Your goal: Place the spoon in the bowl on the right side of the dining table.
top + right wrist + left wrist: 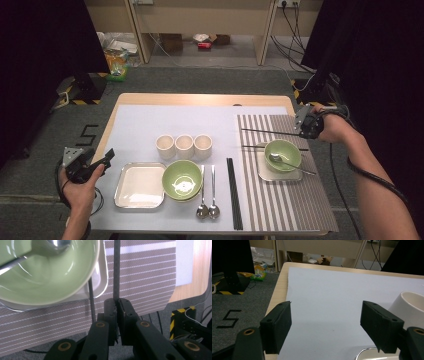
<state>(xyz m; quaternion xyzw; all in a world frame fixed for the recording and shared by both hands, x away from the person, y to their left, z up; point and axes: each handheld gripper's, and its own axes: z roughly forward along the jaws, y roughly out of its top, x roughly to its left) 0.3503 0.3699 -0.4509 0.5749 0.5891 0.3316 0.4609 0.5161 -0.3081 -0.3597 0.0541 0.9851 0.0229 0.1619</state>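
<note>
Pinching one thin, stiff, slippery chopstick [116,270] by its end in our right gripper [117,305], fingers nearly shut, we hold it seemingly just above the striped placemat [147,277].

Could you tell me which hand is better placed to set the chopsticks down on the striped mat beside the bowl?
Right. The right gripper is shut on one chopstick above the striped mat; the left gripper is open at the table's far side.

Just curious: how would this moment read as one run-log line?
right gripper: shut on chopstick | second chopstick: on striped mat | left gripper: open, holding nothing
</note>
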